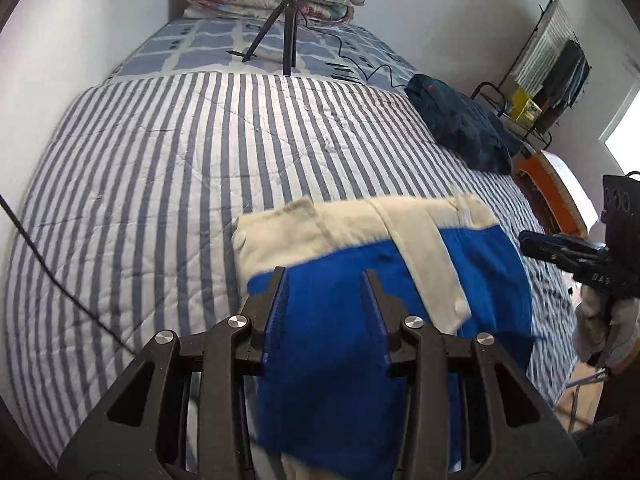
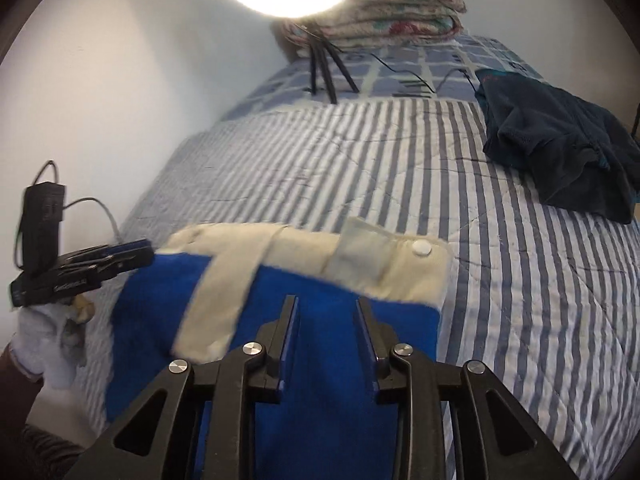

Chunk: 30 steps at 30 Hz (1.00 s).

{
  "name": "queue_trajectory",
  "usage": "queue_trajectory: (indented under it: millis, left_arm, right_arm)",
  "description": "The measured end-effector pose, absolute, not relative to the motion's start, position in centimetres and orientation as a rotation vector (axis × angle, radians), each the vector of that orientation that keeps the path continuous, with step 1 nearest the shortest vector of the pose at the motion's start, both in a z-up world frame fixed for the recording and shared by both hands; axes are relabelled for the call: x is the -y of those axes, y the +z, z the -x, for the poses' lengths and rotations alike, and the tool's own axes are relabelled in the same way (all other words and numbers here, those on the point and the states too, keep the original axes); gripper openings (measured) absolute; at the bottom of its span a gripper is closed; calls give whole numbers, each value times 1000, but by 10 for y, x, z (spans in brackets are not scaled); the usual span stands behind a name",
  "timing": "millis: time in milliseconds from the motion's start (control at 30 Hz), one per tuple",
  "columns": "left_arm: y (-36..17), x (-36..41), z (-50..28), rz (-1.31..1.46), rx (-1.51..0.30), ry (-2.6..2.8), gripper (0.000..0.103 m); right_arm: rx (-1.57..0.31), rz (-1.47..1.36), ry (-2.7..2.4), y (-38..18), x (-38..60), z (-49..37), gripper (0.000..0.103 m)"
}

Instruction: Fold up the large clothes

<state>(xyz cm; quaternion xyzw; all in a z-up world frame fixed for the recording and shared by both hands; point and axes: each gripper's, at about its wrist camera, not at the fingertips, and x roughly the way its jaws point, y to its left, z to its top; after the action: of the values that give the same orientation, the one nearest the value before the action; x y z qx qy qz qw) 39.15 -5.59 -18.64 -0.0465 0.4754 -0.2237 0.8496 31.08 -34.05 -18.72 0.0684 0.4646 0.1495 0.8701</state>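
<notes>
Left wrist view: the blue-and-cream fleece garment (image 1: 360, 280), partly folded, is laid on the striped quilted bedspread (image 1: 160, 160), directly beneath both tools. Left gripper (image 1: 325, 280) and right gripper (image 2: 326, 312) are parted, nothing clamped; long axis runs gripper to gripper.

Fuzzy matt blue-and-cream cloth garment (image 1: 340, 280) lies on a quilted, stitched striped cotton bedspread (image 1: 160, 160).
</notes>
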Motion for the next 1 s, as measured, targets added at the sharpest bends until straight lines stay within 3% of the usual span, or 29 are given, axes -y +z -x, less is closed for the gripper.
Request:
queue_trajectory:
  millis: [167,400,600,1000]
  left_arm:
    - [-203,40,-361,89,-1033,-439,39]
    - [-250,43,-353,21,-1123,-385,45]
    - [-200,33,-334,20,-1031,-333,44]
    - [-50,32,-250,128,-828,-527,44]
  right_arm:
    - [-981,-176,348,-185,348,-256,29]
    - [-1090,-140,293,-237,353,-244,27]
    - [-1092,-80,279,-233,349,-237,28]
    - [-847,-29,384,-86,344,-124,30]
